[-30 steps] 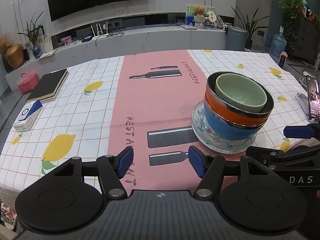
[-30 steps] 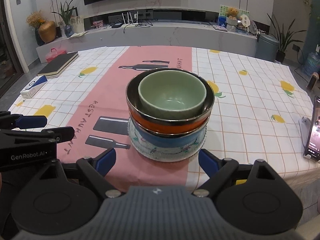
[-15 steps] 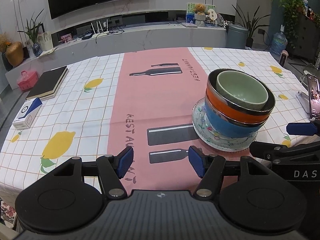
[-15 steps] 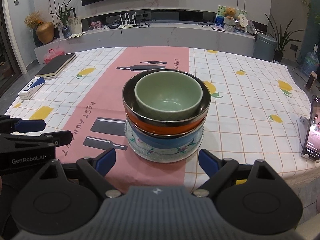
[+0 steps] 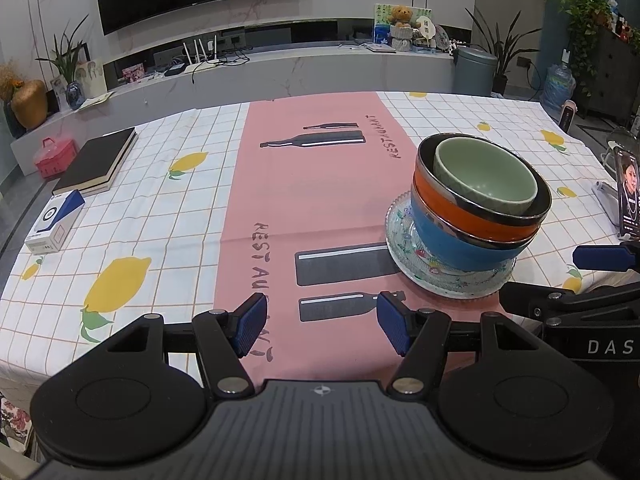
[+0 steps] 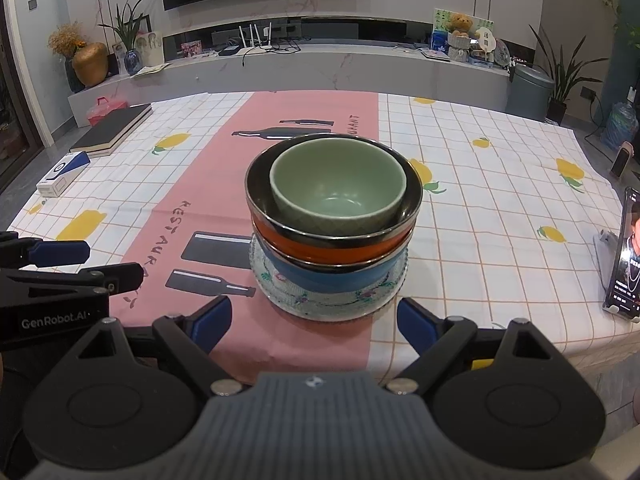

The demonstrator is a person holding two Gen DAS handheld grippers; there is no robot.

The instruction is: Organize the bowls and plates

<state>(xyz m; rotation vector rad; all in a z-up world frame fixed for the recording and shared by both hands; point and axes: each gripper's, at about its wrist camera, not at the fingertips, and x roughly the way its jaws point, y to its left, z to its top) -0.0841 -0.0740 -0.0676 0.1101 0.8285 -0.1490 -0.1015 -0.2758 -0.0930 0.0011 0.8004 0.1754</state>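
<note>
While fingers gape empty | right view: phone (image 6: 628, 252) | left view: bowls (image 5: 480, 204) offside.

Even indoor light, sharp, fisheye-bent edges

From my left wrist view, the right gripper (image 5: 600, 276) runs off the frame's right edge, so I cannot see how its jaws stand. The phone (image 5: 629, 194) beyond it is likewise cropped. Ahead of my right gripper, the blue bowl (image 6: 332, 276) shows only a band of wall, its inside covered by the orange bowl (image 6: 332, 250), itself filled by the green bowl (image 6: 338, 184). The glass plate (image 6: 328, 304) shows only its rim. Left of that gripper, the small box's (image 6: 62, 178) print is too small to read.
</note>
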